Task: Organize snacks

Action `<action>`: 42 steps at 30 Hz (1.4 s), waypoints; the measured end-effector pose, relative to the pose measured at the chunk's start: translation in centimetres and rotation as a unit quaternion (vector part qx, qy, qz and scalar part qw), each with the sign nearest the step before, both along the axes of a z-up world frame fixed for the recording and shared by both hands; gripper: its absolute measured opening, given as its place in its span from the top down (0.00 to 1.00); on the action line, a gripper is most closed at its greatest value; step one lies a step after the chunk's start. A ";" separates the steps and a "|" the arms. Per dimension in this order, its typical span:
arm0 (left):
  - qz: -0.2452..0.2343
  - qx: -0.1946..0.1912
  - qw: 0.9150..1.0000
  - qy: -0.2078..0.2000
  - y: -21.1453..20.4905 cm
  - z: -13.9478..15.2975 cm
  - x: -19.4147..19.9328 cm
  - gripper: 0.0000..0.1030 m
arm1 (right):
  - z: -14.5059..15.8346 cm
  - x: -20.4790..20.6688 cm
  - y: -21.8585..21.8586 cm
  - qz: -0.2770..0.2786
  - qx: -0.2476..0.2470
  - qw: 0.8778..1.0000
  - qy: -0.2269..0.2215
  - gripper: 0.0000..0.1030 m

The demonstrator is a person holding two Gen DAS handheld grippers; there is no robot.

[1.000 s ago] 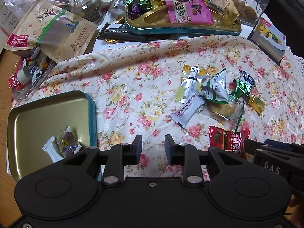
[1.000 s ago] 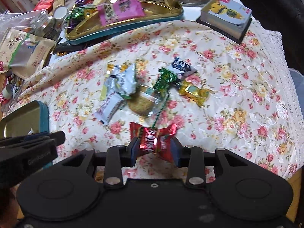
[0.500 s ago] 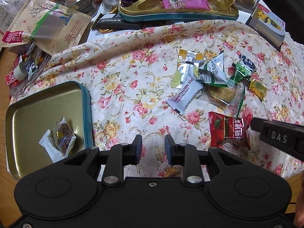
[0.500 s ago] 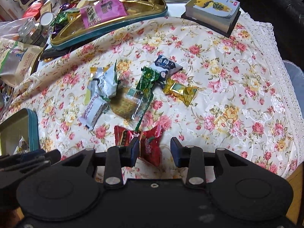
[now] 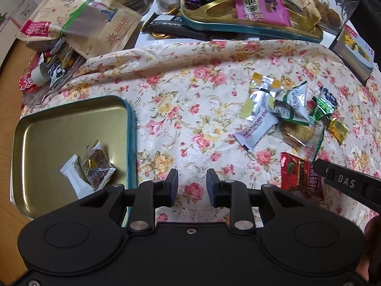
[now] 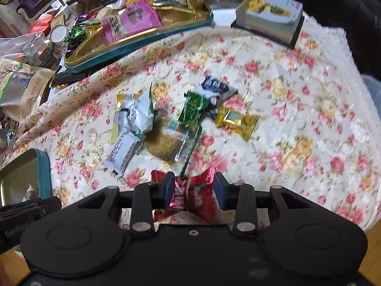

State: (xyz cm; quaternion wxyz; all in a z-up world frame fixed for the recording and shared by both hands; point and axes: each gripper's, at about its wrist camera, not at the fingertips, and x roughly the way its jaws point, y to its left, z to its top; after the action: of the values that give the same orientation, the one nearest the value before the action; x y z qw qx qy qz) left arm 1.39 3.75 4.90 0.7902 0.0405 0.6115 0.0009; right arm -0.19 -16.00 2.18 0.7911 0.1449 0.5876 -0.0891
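A red snack packet [image 6: 197, 195] lies on the floral cloth, and my right gripper [image 6: 194, 189] stands open around it, pointing steeply down. The packet sits between the fingers and looks loose. In the left wrist view the same red packet [image 5: 300, 174] lies partly under a right finger [image 5: 345, 181]. My left gripper [image 5: 191, 186] is open and empty, over bare cloth beside the gold tin tray [image 5: 132, 143]. Two wrapped snacks [image 5: 95, 166] lie in that tray. Several loose snacks lie beyond, including a white hawthorn strip [image 5: 257, 131] and a gold candy [image 6: 238, 120].
A second gold tin [image 5: 250, 27] full of sweets stands at the back, with a box [image 5: 354, 50] to its right. Bags, jars and a brown pouch [image 5: 78, 19] crowd the back left. The wooden table edge [image 5: 9, 100] runs along the left.
The right gripper has shifted over the red packet, which sat left of centre half a second ago and now lies between the fingers. The left gripper has drifted slightly, jaws unchanged.
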 end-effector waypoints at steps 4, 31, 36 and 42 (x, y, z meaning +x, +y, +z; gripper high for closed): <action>0.003 -0.007 1.000 0.012 0.6 -0.3 0.0 0.64 | -1.3 0.6 0.5 0.001 -0.020 0.999 0.025 0.61; -0.002 -0.012 0.999 0.041 0.5 -1.2 -0.1 0.64 | 3.4 2.1 0.4 0.032 0.000 0.998 -0.047 0.55; -0.011 -0.016 0.999 0.046 0.4 -1.2 -0.2 0.64 | 1.1 3.7 -3.2 -0.046 0.040 0.998 0.018 0.54; -0.012 -0.026 0.998 0.052 0.6 -1.1 -0.3 0.64 | -2.6 3.1 -1.7 -0.049 0.060 0.995 0.069 0.55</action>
State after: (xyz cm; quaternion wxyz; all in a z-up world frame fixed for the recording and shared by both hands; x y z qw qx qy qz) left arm 1.11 4.33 3.77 0.7581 0.0272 0.6510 -0.0269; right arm 2.94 -17.75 -0.39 0.7329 0.2145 0.6375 -0.1022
